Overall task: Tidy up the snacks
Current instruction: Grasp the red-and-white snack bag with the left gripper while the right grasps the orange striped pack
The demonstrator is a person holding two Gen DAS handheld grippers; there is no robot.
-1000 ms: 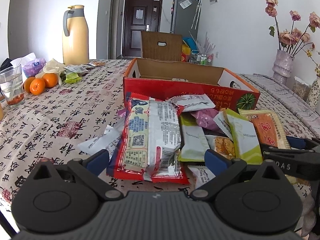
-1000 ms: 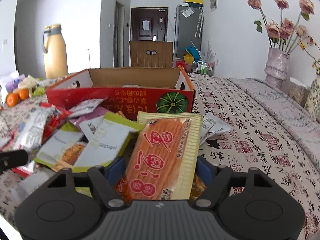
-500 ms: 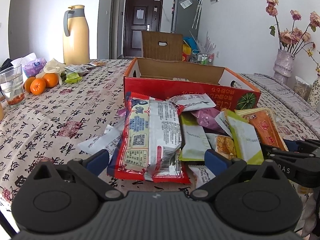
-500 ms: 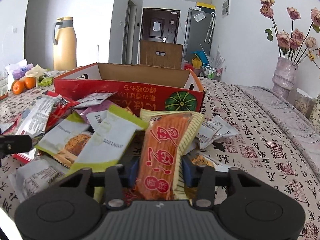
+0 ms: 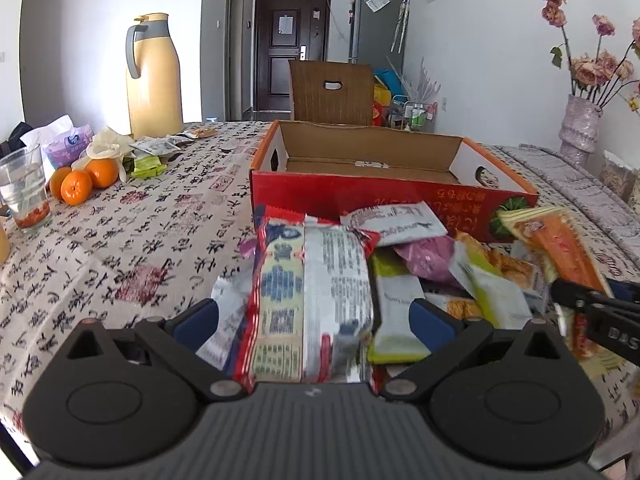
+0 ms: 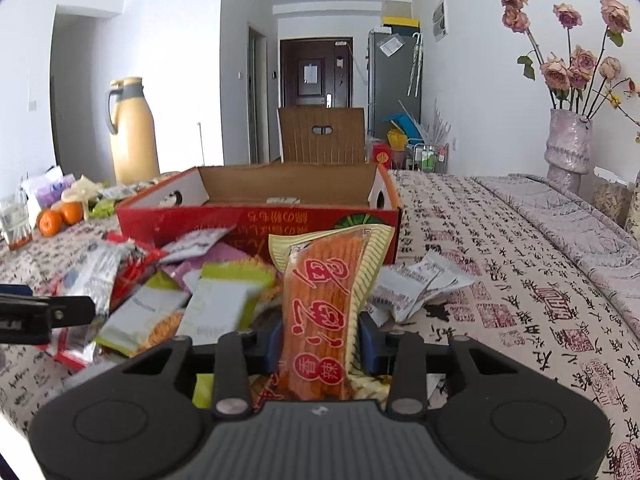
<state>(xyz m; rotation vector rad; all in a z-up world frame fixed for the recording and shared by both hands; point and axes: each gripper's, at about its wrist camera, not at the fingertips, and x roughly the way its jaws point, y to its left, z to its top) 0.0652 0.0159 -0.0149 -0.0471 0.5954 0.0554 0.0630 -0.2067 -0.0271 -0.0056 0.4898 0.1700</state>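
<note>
A pile of snack packets [image 5: 404,264] lies on the table in front of an open red cardboard box [image 5: 384,196], which also shows in the right wrist view [image 6: 248,216]. My right gripper [image 6: 320,340] is shut on an orange and yellow snack packet [image 6: 324,292] and holds it lifted above the pile; that packet also shows in the left wrist view [image 5: 560,248]. My left gripper [image 5: 312,320] is open around a red and silver snack packet [image 5: 312,300] that lies on the pile.
A yellow thermos jug [image 5: 154,80], oranges [image 5: 84,180], a glass [image 5: 24,188] and tissue packs stand on the table's left. A vase of dried roses [image 6: 568,144] stands at the right. A wooden chair [image 5: 330,92] is behind the box.
My right gripper has shut on the orange and yellow packet and lifted it off the pile. My left gripper has stayed open around the red and silver packet.
</note>
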